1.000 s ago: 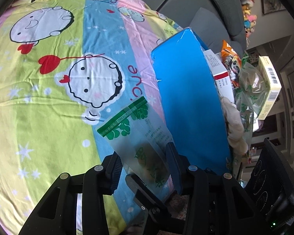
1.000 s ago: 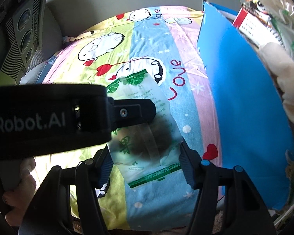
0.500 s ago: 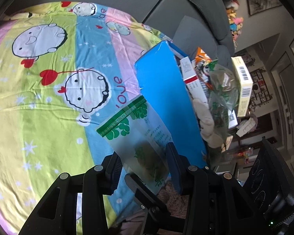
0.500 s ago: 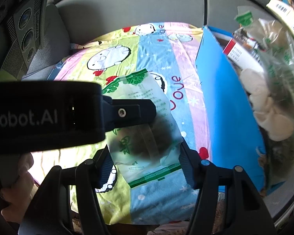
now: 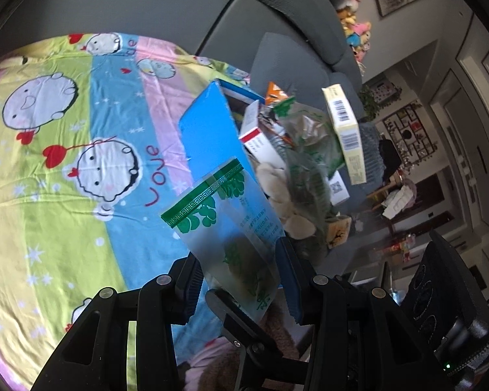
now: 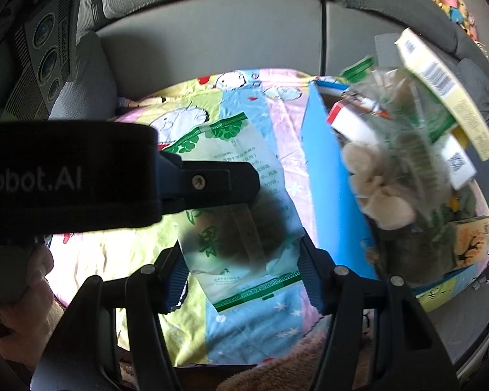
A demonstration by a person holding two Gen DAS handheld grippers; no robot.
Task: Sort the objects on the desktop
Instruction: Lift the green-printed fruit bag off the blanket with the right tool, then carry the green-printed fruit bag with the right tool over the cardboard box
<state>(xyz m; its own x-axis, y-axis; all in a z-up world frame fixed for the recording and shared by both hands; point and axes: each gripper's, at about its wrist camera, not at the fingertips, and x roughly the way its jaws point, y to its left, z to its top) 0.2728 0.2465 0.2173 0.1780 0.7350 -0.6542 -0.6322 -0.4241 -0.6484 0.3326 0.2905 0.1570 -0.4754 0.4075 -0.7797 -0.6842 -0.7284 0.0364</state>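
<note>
A clear plastic bag with green print and something dark inside hangs above the cartoon bedspread. My left gripper is shut on its lower end. In the right wrist view the same bag spans my right gripper, whose pads press on its two side edges. The left gripper's black body reaches in from the left, one finger lying across the bag. A blue box stuffed with packets stands just right of the bag.
The blue box holds a yellow carton, a red-and-white carton, crumpled green-printed bags and a pale plush thing. A grey sofa back rises behind the bedspread. A hand grips the left handle.
Both grippers have risen with the bag held between them. The bedspread has dropped away and more of the box's contents and the room beyond shows.
</note>
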